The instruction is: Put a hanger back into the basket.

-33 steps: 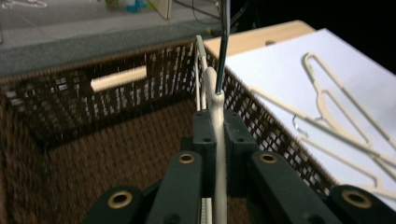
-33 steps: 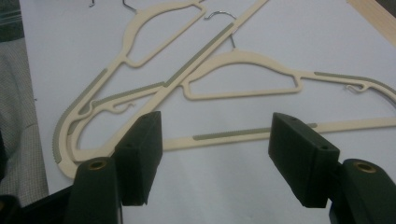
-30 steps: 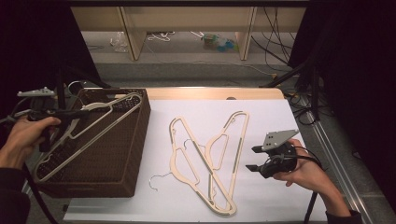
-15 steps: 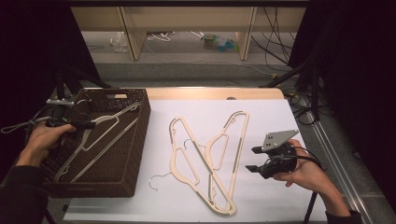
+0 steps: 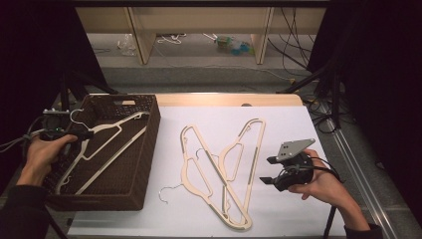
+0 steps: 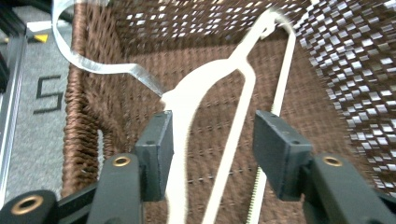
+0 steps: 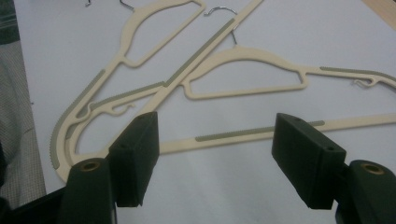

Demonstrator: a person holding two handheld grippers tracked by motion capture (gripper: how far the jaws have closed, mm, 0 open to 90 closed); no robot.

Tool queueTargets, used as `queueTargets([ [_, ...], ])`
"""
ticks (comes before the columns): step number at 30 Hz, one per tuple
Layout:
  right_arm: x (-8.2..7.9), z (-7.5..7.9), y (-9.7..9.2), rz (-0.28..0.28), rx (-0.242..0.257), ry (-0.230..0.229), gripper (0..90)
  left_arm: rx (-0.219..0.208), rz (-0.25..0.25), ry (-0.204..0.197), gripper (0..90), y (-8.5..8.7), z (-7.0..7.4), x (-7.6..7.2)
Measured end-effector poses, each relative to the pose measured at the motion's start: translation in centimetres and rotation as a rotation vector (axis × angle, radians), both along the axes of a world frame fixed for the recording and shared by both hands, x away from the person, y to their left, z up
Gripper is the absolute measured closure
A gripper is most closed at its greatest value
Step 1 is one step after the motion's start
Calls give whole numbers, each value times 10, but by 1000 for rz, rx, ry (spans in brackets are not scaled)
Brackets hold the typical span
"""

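A cream plastic hanger lies slanted inside the brown woven basket at the left of the table. My left gripper is over the basket's left side, by the hanger's metal hook. In the left gripper view its jaws have just been opening. The hanger's neck runs between them beside the left pad, and nothing is squeezed. Two more cream hangers lie overlapped on the white sheet. My right gripper hovers open to their right, above one hanger's straight bar.
The white sheet covers the table from the basket to the right edge. Wooden shelf legs and loose cables stand on the floor beyond the far edge. Dark stands flank both sides.
My left hand came down into the basket with the hanger, and its jaws went from shut on the hanger to open. The hanger now rests in the basket. The right hand stayed put.
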State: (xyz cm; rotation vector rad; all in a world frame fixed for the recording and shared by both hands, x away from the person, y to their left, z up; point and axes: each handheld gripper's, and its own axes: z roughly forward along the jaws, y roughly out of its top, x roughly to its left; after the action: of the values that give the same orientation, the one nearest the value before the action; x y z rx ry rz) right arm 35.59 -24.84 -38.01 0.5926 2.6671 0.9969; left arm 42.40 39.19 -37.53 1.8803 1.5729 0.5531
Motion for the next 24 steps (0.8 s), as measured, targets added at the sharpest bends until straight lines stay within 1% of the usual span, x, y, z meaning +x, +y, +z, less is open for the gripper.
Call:
queueTargets([
  [1,-1,0,1,-2,4,6,332,14,7,-10,425,-2,4,-4],
  [2,-1,0,1,-7,9,6,329,10,14,-36,378,-6,9,-8],
  [3,-2,0,2,-15,12,12,326,-4,18,-72,370,-11,13,-13],
  [4,-1,0,3,-17,10,12,323,-10,-3,-93,367,-17,18,-19],
  [5,-2,-1,4,-18,18,6,322,-24,-29,-111,344,-23,24,-26],
  [6,-3,-1,6,-23,19,11,319,-32,-52,-132,322,-31,29,-34],
  [7,-3,-2,7,-24,17,14,316,-33,-81,-148,305,-43,34,-44],
  [9,-5,-4,12,-17,21,25,313,-40,-117,-182,242,-58,38,-57],
  [10,-5,-5,13,-19,25,18,311,-55,-156,-194,236,-70,41,-69],
  [11,-6,-6,16,-26,29,28,309,-88,-189,-210,237,-80,42,-77],
  [12,-7,-7,19,-23,31,28,307,-120,-221,-224,237,-90,42,-86],
  [13,-7,-9,21,-22,37,24,305,-141,-244,-229,236,-100,41,-94],
  [14,-8,-9,22,-20,30,30,302,-149,-272,-242,234,-109,39,-101],
  [15,-9,-11,25,-35,38,31,300,-149,-282,-256,227,-118,37,-108],
  [16,-10,-12,27,-32,43,24,300,-161,-299,-267,217,-128,34,-114],
  [17,-11,-13,28,-35,48,29,300,-166,-321,-273,214,-138,31,-120],
  [18,-11,-13,30,-33,46,31,300,-176,-339,-279,212,-144,28,-124],
  [19,-12,-14,31,-40,59,30,300,-179,-362,-285,210,-155,25,-129],
  [20,-13,-16,34,-55,79,21,299,-185,-377,-277,207,-158,24,-131],
  [21,-14,-17,37,-50,73,32,295,-199,-393,-281,204,-167,20,-134],
  [22,-14,-17,37,-50,73,32,295,-209,-395,-286,204,-173,17,-136],
  [23,-15,-18,38,-48,78,30,295,-214,-420,-284,198,-181,13,-139],
  [24,-16,-21,41,-52,88,25,295,-216,-430,-290,192,-187,8,-141],
])
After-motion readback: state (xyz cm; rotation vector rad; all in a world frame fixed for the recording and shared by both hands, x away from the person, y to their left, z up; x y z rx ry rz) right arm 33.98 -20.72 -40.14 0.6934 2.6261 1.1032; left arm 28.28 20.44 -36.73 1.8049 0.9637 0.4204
